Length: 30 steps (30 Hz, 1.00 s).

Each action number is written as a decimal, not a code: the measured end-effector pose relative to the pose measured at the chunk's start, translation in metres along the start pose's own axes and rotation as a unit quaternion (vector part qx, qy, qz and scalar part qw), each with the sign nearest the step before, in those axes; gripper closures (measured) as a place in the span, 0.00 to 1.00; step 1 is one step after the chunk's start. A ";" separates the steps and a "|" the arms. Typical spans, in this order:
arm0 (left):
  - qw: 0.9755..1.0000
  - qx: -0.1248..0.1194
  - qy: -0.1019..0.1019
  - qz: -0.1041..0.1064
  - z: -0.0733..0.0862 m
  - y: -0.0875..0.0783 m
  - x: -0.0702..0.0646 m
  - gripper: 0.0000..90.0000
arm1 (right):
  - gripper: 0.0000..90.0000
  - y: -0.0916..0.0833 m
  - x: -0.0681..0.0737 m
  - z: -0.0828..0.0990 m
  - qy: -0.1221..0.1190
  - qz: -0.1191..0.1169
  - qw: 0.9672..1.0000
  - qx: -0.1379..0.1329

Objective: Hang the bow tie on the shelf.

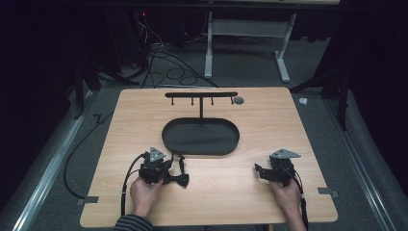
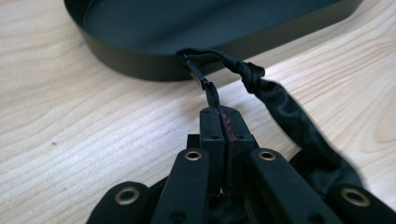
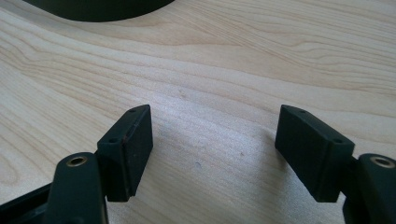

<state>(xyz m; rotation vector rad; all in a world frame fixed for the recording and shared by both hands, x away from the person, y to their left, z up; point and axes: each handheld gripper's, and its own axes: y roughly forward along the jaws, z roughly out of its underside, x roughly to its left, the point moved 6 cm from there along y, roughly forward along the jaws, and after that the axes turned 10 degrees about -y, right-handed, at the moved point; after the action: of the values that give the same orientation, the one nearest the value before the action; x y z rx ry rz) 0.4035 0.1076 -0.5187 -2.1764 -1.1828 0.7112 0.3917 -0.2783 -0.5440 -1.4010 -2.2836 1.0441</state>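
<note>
Left gripper (image 1: 166,169) sits low on the table (image 1: 120,120), at the near-left, just in front of the tray (image 1: 200,137). Its jaws are clenched on the thin strap (image 2: 211,93) of a black bow tie (image 1: 176,180); in the left gripper view the strap runs from between the pads up to the tray wall, where its clasp end touches the rim. The bow itself lies on the wood just right of the gripper (seen from above), and its fabric band (image 2: 289,116) loops back past the right jaw.

Right gripper (image 1: 260,172) rests at the near-right of the table, well apart from the bow tie. Its jaws are released, spread wide, bare wood between the pads (image 3: 135,149).

Tray: black, oval, mid-table. A black stand (image 1: 201,96) rises from its far side, a crossbar with small hooks. A small round grey object (image 1: 238,100) lies near the bar's right end (too small to identify)
</note>
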 end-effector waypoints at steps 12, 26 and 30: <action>0.999 -0.023 0.015 0.027 -0.020 -0.020 -0.015 0.98 | 0.32 0.000 0.000 0.000 -0.001 0.000 1.000 0.000; 0.997 -0.045 0.023 0.052 -0.047 -0.037 -0.022 0.98 | 0.32 0.000 0.000 0.000 0.000 -0.001 1.000 -0.001; 0.997 -0.050 0.021 0.056 -0.051 -0.040 -0.021 0.98 | 0.32 0.000 0.000 0.000 -0.002 -0.001 1.000 -0.001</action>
<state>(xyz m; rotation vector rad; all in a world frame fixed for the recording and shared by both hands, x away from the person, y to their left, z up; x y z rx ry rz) 0.4057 0.0967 -0.4519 -2.3438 -1.1029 0.6618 0.3918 -0.2786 -0.5440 -1.3990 -2.2887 1.0456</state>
